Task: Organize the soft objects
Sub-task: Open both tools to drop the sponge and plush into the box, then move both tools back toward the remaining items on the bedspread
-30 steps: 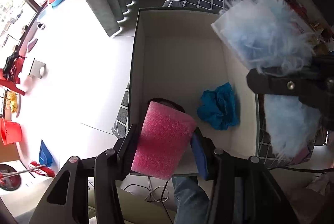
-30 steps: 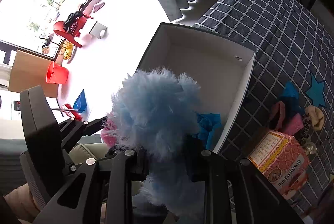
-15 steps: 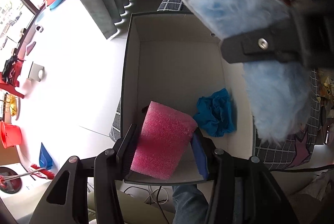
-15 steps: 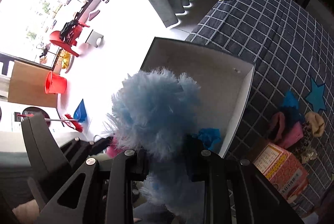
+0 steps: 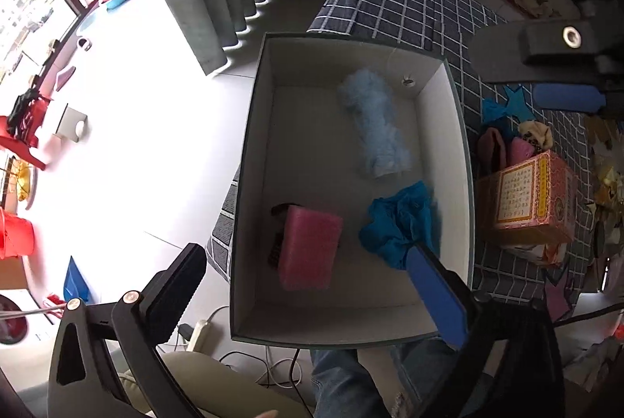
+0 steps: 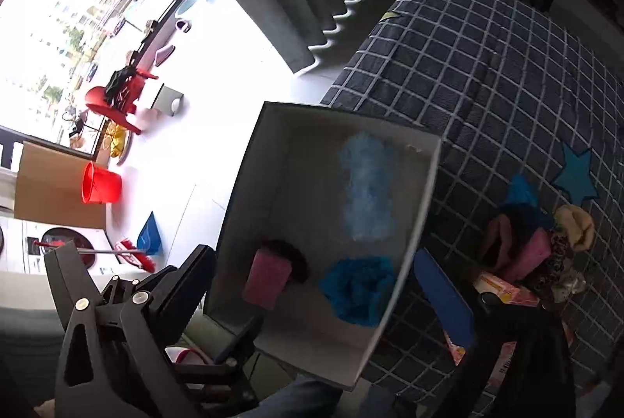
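A white box with a dark rim [image 5: 466,160] [image 6: 427,192] stands on a checked cloth. Inside lie a pink sponge [image 5: 310,252] [image 6: 267,277], a pale blue fluffy duster [image 5: 374,123] [image 6: 364,192] and a crumpled blue cloth [image 5: 401,223] [image 6: 360,289]. A dark object [image 6: 296,258] lies partly under the sponge. My left gripper [image 5: 312,285] is open and empty above the box's near end. My right gripper [image 6: 312,295] is open and empty above the box; it also shows at the upper right of the left wrist view [image 5: 553,75].
A pile of soft items [image 5: 511,143] [image 6: 546,242] and a pink printed carton [image 5: 534,199] lie on the checked cloth [image 6: 487,75] right of the box. Blue star shapes [image 6: 577,176] lie on the cloth. Floor, curtain and a red bucket [image 6: 99,184] are at left.
Both grippers opened. The pink sponge dropped from the left gripper into the box, and the fluffy duster dropped from the right gripper into the box. Both grippers rose higher.
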`<state>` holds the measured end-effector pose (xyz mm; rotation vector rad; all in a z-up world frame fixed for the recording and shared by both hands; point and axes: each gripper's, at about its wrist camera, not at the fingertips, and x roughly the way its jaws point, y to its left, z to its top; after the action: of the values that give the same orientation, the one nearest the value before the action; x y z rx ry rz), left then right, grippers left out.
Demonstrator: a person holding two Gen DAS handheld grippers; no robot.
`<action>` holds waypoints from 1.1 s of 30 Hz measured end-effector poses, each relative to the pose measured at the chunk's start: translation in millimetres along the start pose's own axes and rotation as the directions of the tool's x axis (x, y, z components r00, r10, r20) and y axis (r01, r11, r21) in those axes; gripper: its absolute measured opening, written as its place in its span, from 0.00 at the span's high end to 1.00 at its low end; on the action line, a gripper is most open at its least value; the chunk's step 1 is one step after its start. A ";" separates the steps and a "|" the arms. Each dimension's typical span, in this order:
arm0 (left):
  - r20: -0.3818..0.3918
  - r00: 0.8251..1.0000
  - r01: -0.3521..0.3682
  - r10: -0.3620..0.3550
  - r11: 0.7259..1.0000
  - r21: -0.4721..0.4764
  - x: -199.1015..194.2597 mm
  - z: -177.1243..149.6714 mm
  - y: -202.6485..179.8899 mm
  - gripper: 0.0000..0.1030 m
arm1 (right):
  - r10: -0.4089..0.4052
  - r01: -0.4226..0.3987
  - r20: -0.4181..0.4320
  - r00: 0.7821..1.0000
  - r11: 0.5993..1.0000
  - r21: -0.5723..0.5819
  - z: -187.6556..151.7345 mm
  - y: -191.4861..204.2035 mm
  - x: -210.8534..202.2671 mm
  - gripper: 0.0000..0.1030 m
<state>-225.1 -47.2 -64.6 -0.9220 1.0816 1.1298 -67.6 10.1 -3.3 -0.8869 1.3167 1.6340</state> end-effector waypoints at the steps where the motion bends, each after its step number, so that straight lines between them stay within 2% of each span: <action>1: -0.002 1.000 0.009 -0.009 1.000 -0.004 1.2 1.3 -1.7 0.00 | -0.007 0.007 -0.003 1.000 1.000 0.008 -1.1 -4.1 -1.1 0.01; 9: -0.021 0.996 0.085 -0.085 0.996 -0.011 -5.5 19.5 -16.5 0.00 | -0.020 0.019 0.013 1.000 0.996 0.093 -8.2 -37.6 -25.9 0.01; 13: -0.030 0.994 0.107 -0.107 0.994 0.017 -12.3 31.2 -30.9 0.00 | -0.030 0.022 0.049 0.998 0.986 0.164 -10.1 -69.2 -49.6 0.01; 18: -0.039 0.985 0.167 -0.165 0.985 0.053 -19.4 50.3 -57.3 0.00 | -0.071 0.037 0.109 0.991 0.957 0.287 -17.2 -128.0 -82.7 0.01; 21: -0.059 0.979 0.198 -0.193 0.976 0.091 -18.9 63.5 -75.9 0.00 | -0.120 0.067 0.110 0.987 0.916 0.396 -29.5 -175.0 -92.6 0.01; 24: -0.074 0.980 0.194 -0.186 0.973 0.123 -15.6 75.3 -97.7 0.00 | -0.149 0.089 0.079 0.986 0.860 0.502 -45.5 -220.5 -89.8 0.01; 27: -0.103 0.978 0.194 -0.179 0.969 0.156 -6.8 88.1 -122.2 0.00 | -0.119 0.066 0.046 0.992 0.787 0.613 -71.5 -267.3 -75.0 0.01; 29: -0.124 0.980 0.179 -0.158 0.967 0.184 1.7 95.2 -138.2 0.00 | -0.109 0.082 0.000 0.994 0.745 0.663 -88.2 -289.8 -60.9 0.01; 33: -0.162 0.981 0.141 -0.105 0.964 0.226 21.5 111.6 -167.1 0.00 | -0.084 0.114 -0.077 0.994 0.700 0.705 -113.0 -322.9 -36.1 0.01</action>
<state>-39.0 30.9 -53.5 -0.8811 1.2331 0.8192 245.1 -75.0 -118.6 -0.4893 1.7141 0.8774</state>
